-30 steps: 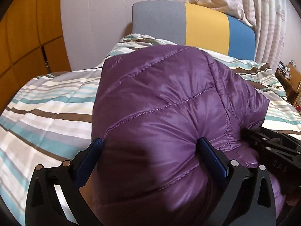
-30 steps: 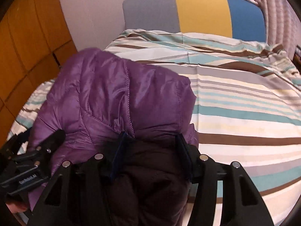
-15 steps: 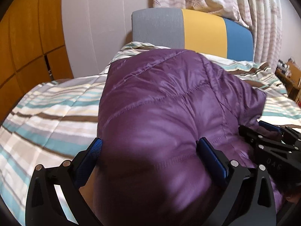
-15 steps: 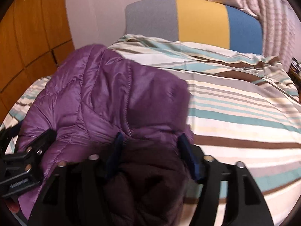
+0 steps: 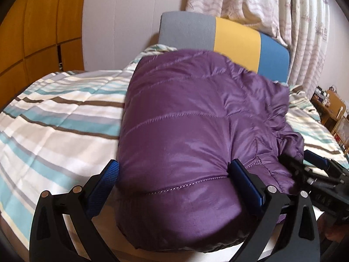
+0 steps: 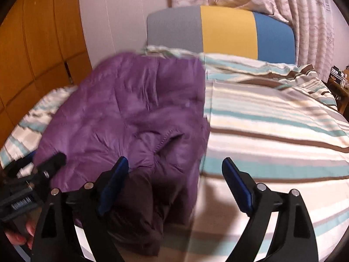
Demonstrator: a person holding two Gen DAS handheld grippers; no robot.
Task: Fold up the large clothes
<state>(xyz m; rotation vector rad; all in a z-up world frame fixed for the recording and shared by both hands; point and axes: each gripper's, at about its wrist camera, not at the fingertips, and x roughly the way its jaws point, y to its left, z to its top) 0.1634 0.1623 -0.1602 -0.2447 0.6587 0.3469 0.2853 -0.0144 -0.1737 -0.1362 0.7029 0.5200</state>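
Note:
A purple quilted jacket [image 5: 185,131] lies bunched on the striped bed [image 5: 54,120]. My left gripper [image 5: 174,174] stands wide, with the jacket's puffy folded bulk filling the gap between its blue pads; I see no firm pinch. In the right wrist view the jacket [image 6: 130,113] sits to the left, its dark lining [image 6: 139,207] beside the left pad. My right gripper [image 6: 174,174] is opening, its pads clear of the cloth, the right one over bare bedding. Each gripper shows at the edge of the other's view: the right gripper [image 5: 316,174] and the left gripper [image 6: 32,174].
The striped duvet [image 6: 272,131] spreads out to the right of the jacket. A grey, yellow and blue headboard [image 5: 235,41] stands at the far end, with curtains [image 5: 261,6] behind it. Wooden wardrobe doors [image 5: 39,21] line the left; small wooden furniture [image 5: 331,107] stands at the far right.
The right gripper's jaws have spread apart and let go of the jacket's dark fold. Both grippers have shifted across the bed, and the jacket's near edge now shows in the left wrist view.

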